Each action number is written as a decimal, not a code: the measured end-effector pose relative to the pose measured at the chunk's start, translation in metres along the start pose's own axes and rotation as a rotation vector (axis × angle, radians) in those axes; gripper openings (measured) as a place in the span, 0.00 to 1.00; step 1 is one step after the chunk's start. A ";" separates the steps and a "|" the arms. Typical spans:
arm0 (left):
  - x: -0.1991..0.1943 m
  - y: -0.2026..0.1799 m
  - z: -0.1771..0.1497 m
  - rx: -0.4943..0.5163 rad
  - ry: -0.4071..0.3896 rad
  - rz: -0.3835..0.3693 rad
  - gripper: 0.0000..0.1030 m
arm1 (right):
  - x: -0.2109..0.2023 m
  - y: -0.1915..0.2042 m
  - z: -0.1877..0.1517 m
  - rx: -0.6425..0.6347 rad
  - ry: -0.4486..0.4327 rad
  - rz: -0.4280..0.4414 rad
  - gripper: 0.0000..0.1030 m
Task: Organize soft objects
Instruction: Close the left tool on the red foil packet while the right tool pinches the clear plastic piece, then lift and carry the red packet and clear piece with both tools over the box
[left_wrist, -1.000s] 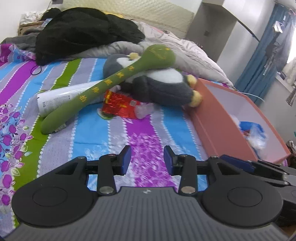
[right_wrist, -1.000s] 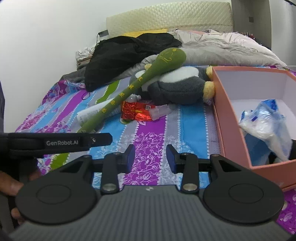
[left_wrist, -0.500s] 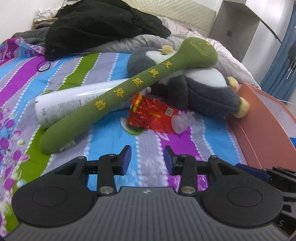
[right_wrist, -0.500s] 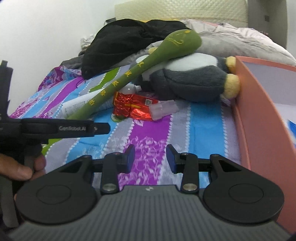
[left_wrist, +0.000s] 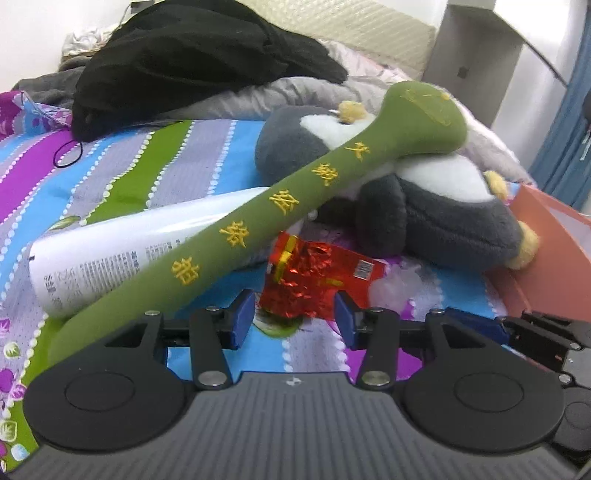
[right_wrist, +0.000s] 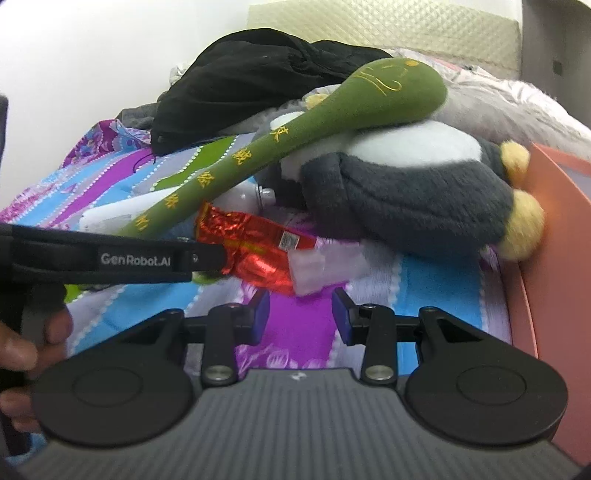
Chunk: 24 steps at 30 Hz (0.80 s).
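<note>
Now closing in on crinkled red foil packet (left_wrist: 314, 273) under long green plush stick (left_wrist: 258, 218).
Left gripper (left_wrist: 295, 319) jaws just widened to straddle it, empty; right gripper (right_wrist: 297, 314) part-open, empty.

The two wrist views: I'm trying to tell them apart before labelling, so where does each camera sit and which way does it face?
Left wrist: on the left gripper, looking down along its open fingers at the red foil packet.
Right wrist: on the right gripper, facing the grey plush toy; a hand shows holding the left gripper.
Shared: green plush stick, white bottle, pink box.
</note>
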<state>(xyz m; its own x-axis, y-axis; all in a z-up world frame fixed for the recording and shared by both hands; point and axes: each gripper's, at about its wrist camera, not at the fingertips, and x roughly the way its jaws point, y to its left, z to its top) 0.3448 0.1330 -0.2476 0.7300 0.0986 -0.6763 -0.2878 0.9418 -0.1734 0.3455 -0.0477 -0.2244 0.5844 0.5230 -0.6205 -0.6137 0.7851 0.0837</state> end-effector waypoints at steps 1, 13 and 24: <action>0.003 -0.002 0.001 0.004 0.007 -0.004 0.52 | 0.004 0.000 0.002 -0.009 -0.002 -0.001 0.39; 0.028 0.000 0.004 -0.017 0.027 0.016 0.48 | 0.030 -0.009 0.007 0.009 0.016 0.000 0.26; 0.007 -0.004 0.004 -0.025 0.019 -0.003 0.38 | 0.008 -0.006 0.007 0.013 0.014 -0.014 0.19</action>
<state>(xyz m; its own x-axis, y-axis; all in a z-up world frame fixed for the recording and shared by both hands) 0.3539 0.1311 -0.2489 0.7190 0.0897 -0.6892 -0.3015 0.9337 -0.1930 0.3573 -0.0460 -0.2240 0.5850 0.5074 -0.6326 -0.5987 0.7965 0.0852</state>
